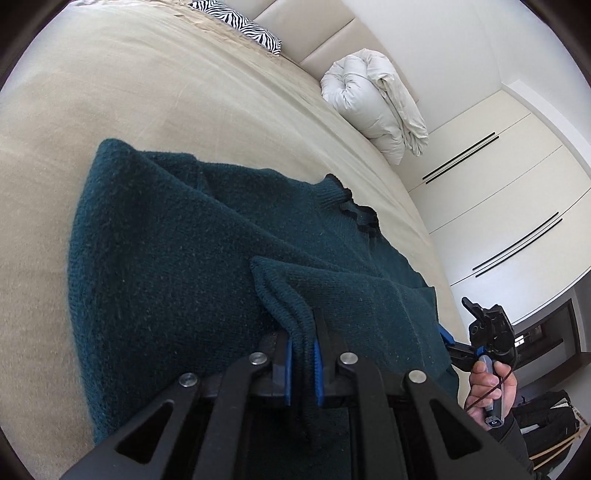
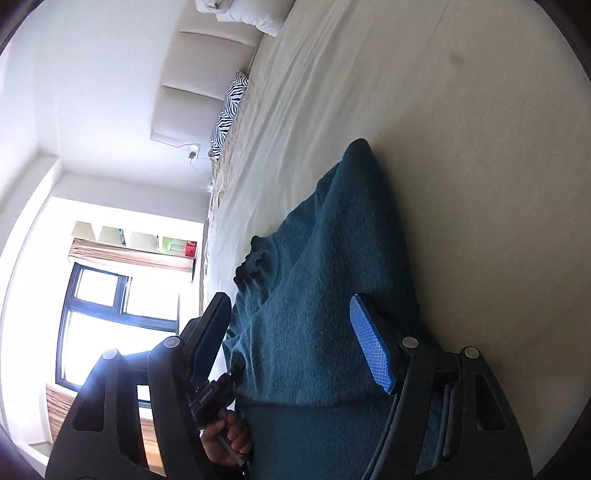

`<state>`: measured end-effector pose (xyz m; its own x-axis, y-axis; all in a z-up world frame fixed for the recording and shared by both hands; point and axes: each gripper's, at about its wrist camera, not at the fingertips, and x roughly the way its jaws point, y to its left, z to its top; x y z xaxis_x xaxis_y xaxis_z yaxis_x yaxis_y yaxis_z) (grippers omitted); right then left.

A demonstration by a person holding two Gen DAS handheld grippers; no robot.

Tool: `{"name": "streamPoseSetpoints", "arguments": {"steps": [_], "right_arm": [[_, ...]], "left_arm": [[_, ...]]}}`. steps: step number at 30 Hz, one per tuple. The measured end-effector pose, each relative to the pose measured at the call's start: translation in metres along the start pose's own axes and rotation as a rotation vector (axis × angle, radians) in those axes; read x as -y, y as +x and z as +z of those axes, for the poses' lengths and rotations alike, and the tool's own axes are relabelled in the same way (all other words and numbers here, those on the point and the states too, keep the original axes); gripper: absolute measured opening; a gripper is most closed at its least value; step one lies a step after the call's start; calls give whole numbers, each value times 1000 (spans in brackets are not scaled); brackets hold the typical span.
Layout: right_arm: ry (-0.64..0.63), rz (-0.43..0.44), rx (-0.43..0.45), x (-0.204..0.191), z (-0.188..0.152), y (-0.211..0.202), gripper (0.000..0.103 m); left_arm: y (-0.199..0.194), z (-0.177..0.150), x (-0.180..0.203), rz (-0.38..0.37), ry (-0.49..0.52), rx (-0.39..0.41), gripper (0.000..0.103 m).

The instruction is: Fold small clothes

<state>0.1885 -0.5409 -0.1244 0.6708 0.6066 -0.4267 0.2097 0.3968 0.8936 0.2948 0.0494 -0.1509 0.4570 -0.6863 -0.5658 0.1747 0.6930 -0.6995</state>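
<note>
A dark teal knitted sweater lies spread on the beige bed sheet, its ribbed collar toward the bed's edge. One sleeve is drawn up from the body, and its ribbed end sits pinched between the blue pads of my left gripper. My right gripper hovers over the sweater with its jaws wide apart, and nothing is pressed between them. In the left wrist view the hand that holds the right gripper shows at the lower right, beside the sweater's edge.
A zebra-print pillow and a rolled white duvet lie at the padded headboard. White wardrobe doors stand past the bed's edge. A bright window fills the far wall in the right wrist view.
</note>
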Motion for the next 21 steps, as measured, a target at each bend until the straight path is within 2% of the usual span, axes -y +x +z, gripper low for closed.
{"name": "streamPoseSetpoints", "arguments": {"steps": [5, 9, 16, 19, 21], "right_arm": [[66, 62, 30, 8, 47, 20, 65], [70, 64, 6, 9, 53, 24, 65], [-73, 50, -98, 5, -20, -4, 65], [-114, 9, -91, 7, -50, -31, 65], [-97, -12, -80, 14, -71, -55, 65]], "left_arm": [[2, 2, -2, -11, 0, 9, 13], [0, 1, -4, -17, -3, 12, 13], [1, 0, -2, -21, -3, 15, 13], [-1, 4, -4, -41, -33, -15, 13], [-6, 9, 0, -23, -53, -57, 15]]}}
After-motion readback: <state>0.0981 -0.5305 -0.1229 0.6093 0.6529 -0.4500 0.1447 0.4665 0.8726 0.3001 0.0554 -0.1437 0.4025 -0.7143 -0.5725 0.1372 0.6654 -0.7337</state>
